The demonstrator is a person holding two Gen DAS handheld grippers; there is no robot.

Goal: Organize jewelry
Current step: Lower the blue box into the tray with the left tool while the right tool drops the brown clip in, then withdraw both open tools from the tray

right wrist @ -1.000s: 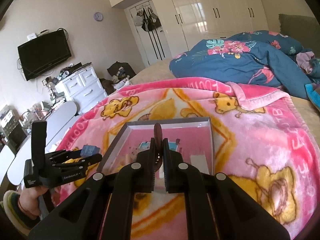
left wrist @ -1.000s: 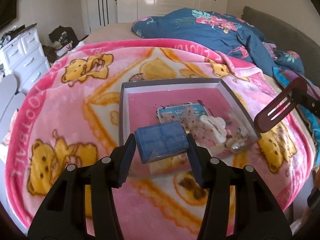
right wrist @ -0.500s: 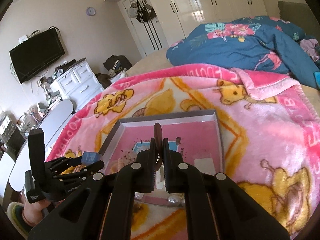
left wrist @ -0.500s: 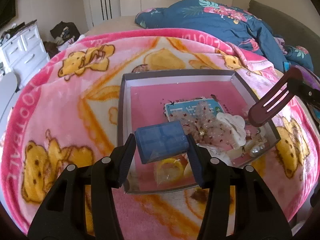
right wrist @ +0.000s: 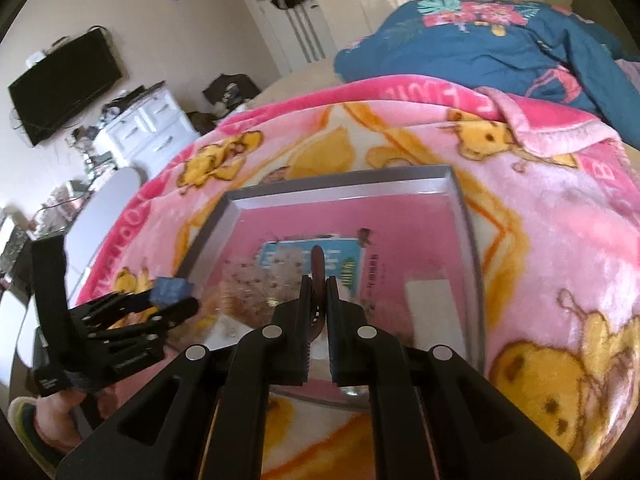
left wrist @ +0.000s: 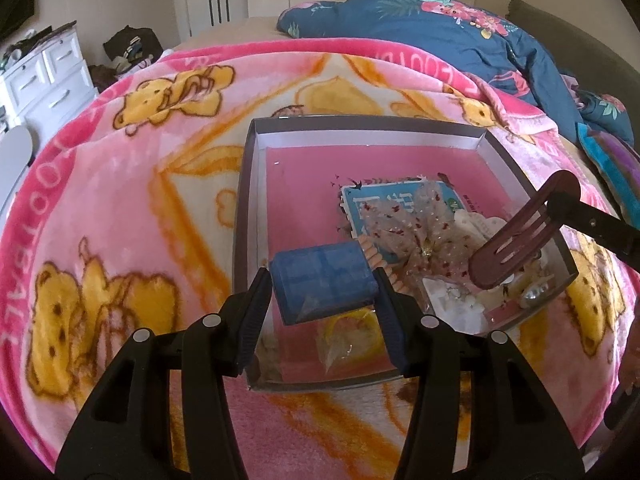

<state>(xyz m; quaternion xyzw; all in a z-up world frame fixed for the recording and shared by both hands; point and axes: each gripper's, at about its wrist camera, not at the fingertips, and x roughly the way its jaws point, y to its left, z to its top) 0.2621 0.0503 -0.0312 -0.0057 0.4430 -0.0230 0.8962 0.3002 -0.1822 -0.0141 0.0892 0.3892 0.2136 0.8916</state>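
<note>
My left gripper (left wrist: 324, 284) is shut on a small blue plastic box (left wrist: 322, 280), held above the near left part of a grey tray (left wrist: 360, 126) with a pink floor. My right gripper (right wrist: 318, 286) is shut on a dark red hair clip (right wrist: 318, 264), seen edge-on; the hair clip shows in the left wrist view (left wrist: 520, 236) hovering over the tray's right side. The tray holds a blue card (left wrist: 384, 204), a clear spotted bow (left wrist: 416, 232), white pieces and a yellow ring. The left gripper with the box shows in the right wrist view (right wrist: 160, 300).
The tray (right wrist: 344, 190) lies on a pink bear-print blanket (left wrist: 120, 200) on a bed. A blue floral duvet (left wrist: 440, 36) is bunched at the back. A white dresser (right wrist: 148, 128) and a wall television (right wrist: 64, 84) stand to the left.
Both grippers have moved forward and lower over the tray, which now looks larger. The blue box and the hair clip stay held.
</note>
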